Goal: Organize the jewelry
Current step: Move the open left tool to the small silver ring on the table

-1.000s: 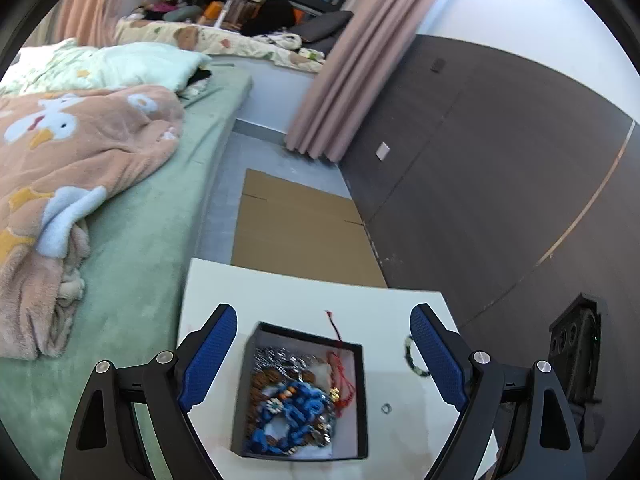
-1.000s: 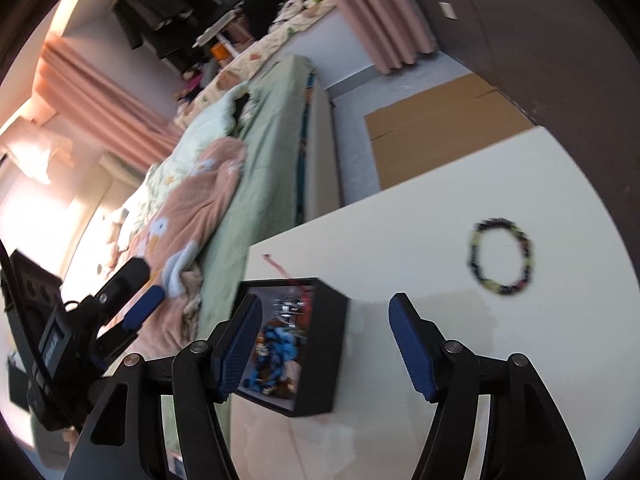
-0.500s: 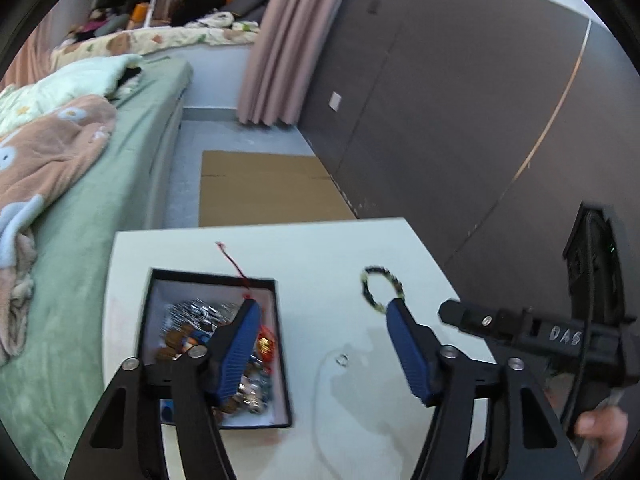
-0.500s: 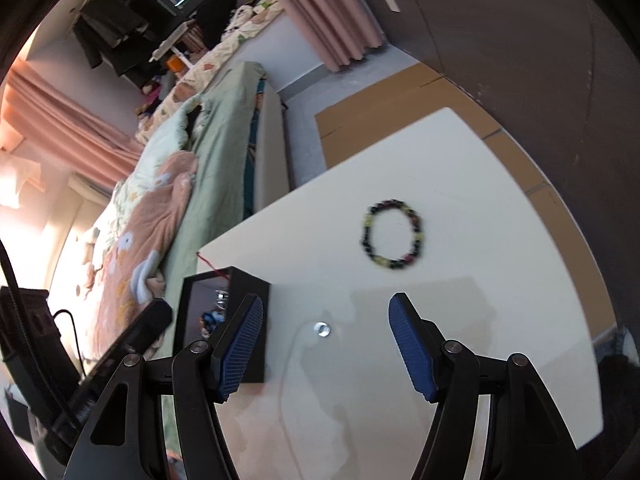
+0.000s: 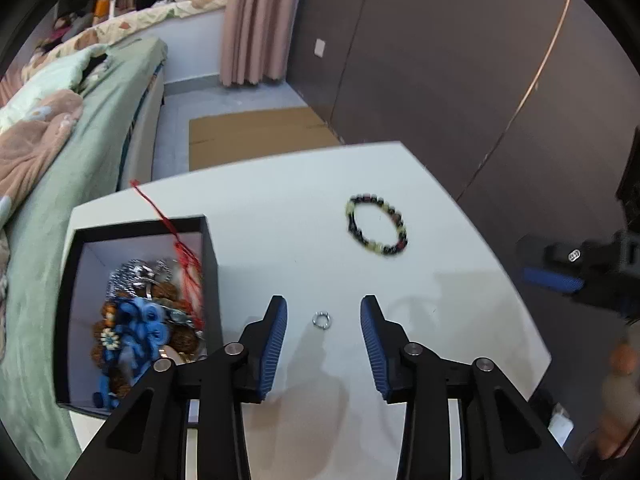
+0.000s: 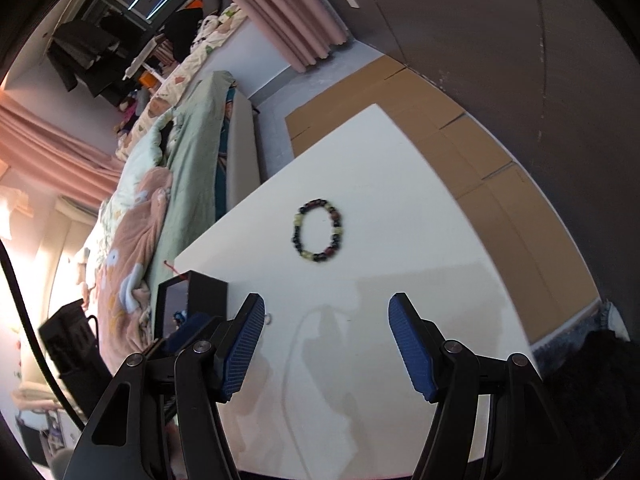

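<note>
A small silver ring [image 5: 321, 319] lies on the white table [image 5: 280, 216]. My left gripper [image 5: 323, 306] hovers over it with its jaws closing; the ring sits between the blue pads [image 5: 276, 330], untouched. A black box [image 5: 210, 248] at the left holds several pieces of jewelry, blue beads [image 5: 138, 320] and a red tassel [image 5: 188, 264] among them. A dark beaded bracelet [image 5: 376, 224] lies further back. In the right wrist view my right gripper [image 6: 326, 312] stands open over bare table, with the bracelet [image 6: 318, 236] beyond it and the box [image 6: 208, 292] at its left.
A bed with green sheet [image 5: 80, 136] and a peach blanket [image 5: 32, 148] runs along the table's left side. Flat cardboard [image 5: 256, 136] lies on the floor behind the table. A dark wall [image 5: 460, 60] stands at the right. The right gripper [image 5: 560, 276] shows at the right edge.
My left gripper has swung from over the box to the right and down onto the ring, and its jaws have narrowed. The right gripper has shifted right, from the box toward the bracelet.
</note>
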A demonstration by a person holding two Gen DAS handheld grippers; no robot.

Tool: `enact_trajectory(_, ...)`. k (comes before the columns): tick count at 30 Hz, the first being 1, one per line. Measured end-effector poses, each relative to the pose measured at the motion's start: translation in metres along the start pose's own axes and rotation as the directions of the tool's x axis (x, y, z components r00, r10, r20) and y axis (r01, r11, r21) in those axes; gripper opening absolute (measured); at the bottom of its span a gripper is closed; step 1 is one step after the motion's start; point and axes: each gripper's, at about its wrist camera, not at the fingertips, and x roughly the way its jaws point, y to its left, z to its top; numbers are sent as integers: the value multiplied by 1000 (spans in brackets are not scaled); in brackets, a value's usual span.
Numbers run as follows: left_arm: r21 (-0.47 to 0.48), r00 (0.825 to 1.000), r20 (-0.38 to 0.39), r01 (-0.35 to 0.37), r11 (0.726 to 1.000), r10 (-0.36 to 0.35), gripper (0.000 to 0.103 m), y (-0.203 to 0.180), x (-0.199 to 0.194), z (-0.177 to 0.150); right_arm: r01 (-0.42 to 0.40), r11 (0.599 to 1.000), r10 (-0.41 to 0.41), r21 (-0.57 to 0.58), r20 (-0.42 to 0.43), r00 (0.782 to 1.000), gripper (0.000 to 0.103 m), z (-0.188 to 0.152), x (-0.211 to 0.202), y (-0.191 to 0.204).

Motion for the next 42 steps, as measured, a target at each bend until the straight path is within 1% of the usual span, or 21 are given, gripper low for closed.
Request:
enact_trajectory(2,8,1000,-16,-6,1000,7,38,-3,8,-1,3,1000,-3,9,0,1000,66,1,-2,-5)
enact_trajectory(5,51,998,-19,-62,997,63,38,-9,14,-1,8,1000,-8,15,8,1000,66,3,-6,-11)
enact_trajectory(13,109,994,-28,-100,989,103,38,-20,21,0,6,1000,-6,5,5,1000,66,7,-9,-13)
enact_trajectory(16,134,997,-20,-72,988,75,38,-28,18,0,8,1000,-8,-6,3,1000,66,9,-9,-10)
enact_trajectory(19,171,997,-23,-63,983,68,38,-38,19,-2,8,1000,-8,-14,-2,1000,66,9,-8,-7)
enact_trajectory(21,153,996,-67,-50,987,61,38,-34,30,-5,9,1000,-9,-18,-7,1000,66,9,-5,-5)
enact_trajectory(22,135,994,-83,-54,989,65,36,-31,33,-5,10,1000,-11,-20,-9,1000,66,9,-5,-4)
enact_trajectory(23,132,994,-77,-64,989,75,33,-29,34,-5,11,1000,-12,-23,-11,1000,66,9,-4,-3)
enact_trajectory(24,133,994,-74,-65,989,76,33,-28,33,-4,12,1000,-13,-25,-13,1000,66,9,-3,-3)
enact_trajectory(26,122,996,-71,-46,991,55,33,-25,31,-4,13,1000,-14,-27,-15,1000,66,8,-2,-2)
enact_trajectory(27,131,996,-71,-50,990,59,33,-26,31,-4,14,1000,-14,-28,-16,1000,66,8,-2,-1)
enact_trajectory(30,184,987,-80,-123,975,140,33,-28,39,-10,14,1000,-15,-27,-17,1000,66,8,-2,-1)
enact_trajectory(31,185,984,-86,-141,973,159,33,-25,41,-11,13,1000,-13,-27,-17,1000,66,8,-2,-1)
enact_trajectory(32,172,983,-89,-145,974,162,33,-21,41,-10,12,1000,-13,-28,-18,1000,66,8,-2,-1)
enact_trajectory(34,119,985,-92,-132,984,144,33,-10,39,-6,12,1000,-13,-27,-18,1000,66,8,-2,-1)
enact_trajectory(36,83,993,-76,-88,993,95,33,-4,33,-3,13,999,-14,-29,-14,1000,66,8,-3,-1)
enact_trajectory(38,98,996,-51,-62,993,68,33,-7,29,-1,14,1000,-14,-27,-12,1000,66,8,-2,-2)
enact_trajectory(40,131,996,-45,-65,989,72,33,-14,29,-2,12,1000,-12,-22,-10,1000,66,8,-2,-3)
enact_trajectory(42,132,994,-63,-75,988,84,33,-17,36,-5,11,1000,-11,-19,-11,1000,66,8,-2,-4)
